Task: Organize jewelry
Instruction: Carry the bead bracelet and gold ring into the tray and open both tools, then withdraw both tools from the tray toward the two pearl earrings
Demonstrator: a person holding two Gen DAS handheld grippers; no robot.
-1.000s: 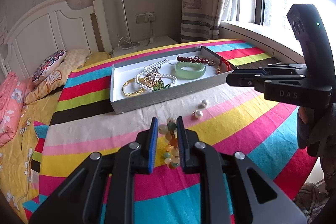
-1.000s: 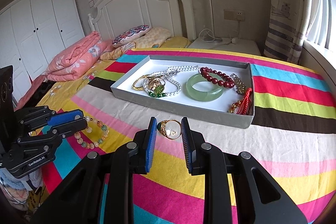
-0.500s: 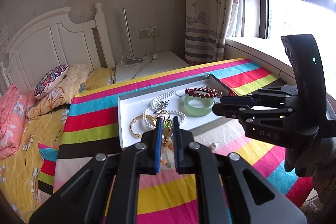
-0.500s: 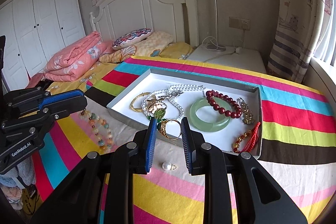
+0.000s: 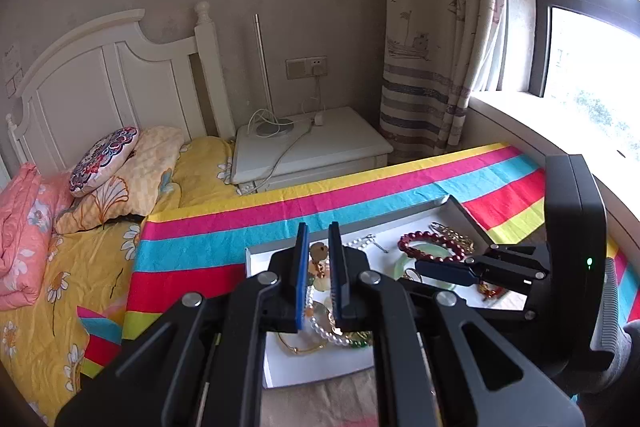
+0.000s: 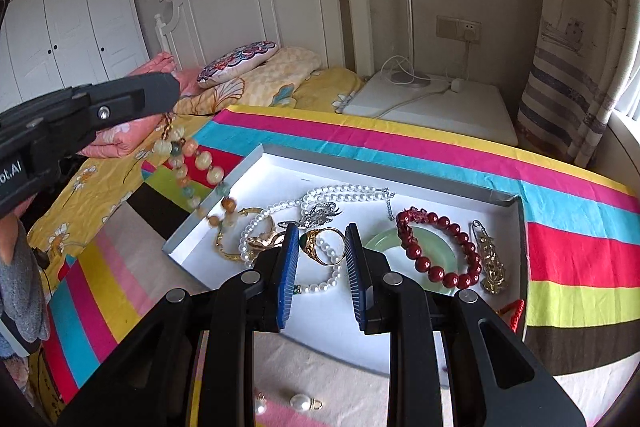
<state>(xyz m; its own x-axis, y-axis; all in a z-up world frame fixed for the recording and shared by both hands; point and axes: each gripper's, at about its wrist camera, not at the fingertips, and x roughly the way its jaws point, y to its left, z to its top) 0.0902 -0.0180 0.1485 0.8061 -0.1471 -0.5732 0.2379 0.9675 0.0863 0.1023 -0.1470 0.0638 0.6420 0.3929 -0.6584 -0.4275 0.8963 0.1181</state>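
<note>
Your left gripper blocks much of the shallow grey-walled white tray from its own camera; its jaws pinch the top of a pastel multicoloured bead bracelet, which dangles blurred over the tray's left rim in the right view. Your right gripper pinches a gold ring with a green stone above the tray's middle. Beneath lie a white pearl necklace, a dark red bead bracelet across a pale green jade bangle, and a gold bangle, partly hidden. Two loose pearl drops sit on the striped blanket just before the near rim. The tray's far right floor stays bare.
</note>
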